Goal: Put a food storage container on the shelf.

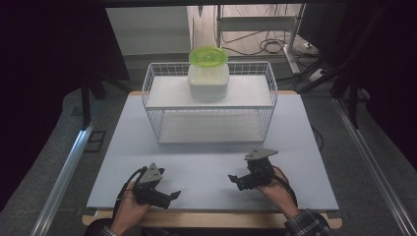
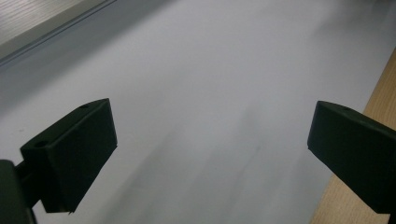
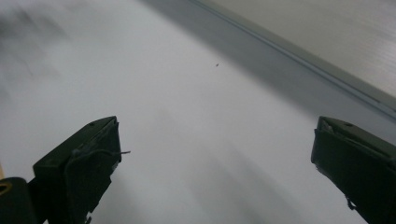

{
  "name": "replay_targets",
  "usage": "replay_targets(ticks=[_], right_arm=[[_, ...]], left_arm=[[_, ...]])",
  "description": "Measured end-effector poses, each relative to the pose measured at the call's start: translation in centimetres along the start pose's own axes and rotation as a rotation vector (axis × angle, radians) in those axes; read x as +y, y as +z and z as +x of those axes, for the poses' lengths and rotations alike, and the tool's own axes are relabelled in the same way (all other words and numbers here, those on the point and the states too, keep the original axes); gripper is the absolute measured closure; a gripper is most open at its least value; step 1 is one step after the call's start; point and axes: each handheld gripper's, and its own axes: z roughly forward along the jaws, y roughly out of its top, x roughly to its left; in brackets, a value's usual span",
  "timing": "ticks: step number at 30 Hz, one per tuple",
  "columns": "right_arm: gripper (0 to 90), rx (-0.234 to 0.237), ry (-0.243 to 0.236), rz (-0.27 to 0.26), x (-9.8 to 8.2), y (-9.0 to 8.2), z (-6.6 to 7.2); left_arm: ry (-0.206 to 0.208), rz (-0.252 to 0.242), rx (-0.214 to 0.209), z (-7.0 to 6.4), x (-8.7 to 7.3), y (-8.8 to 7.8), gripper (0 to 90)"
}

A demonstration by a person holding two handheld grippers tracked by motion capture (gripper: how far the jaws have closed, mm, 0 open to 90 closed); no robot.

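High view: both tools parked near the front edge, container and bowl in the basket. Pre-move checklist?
1. Left tool jaws open: ok, wide apart in the left gripper view.
2. Right tool jaws open: ok, wide apart in the right gripper view.
3. Both tools empty: ok, nothing between either pair of jaws.
4. Green bowl seated on the white container: ok, it rests on top.
5. Container inside the wire basket: ok, on its upper shelf.
6. Path across the table to the basket: ok, no object lies between.
7. Bowl stuck to or loose on the container: cannot tell.
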Motion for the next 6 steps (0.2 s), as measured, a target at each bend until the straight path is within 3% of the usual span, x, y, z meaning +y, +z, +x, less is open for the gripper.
replay_targets(ticks=[6], right_arm=[[1.8,0.001,0.012,0.029,-0.33,0.54,-0.19]], left_arm=[[-0.004,0.003,-0.006,0.07,0.01,0.11,1.2]])
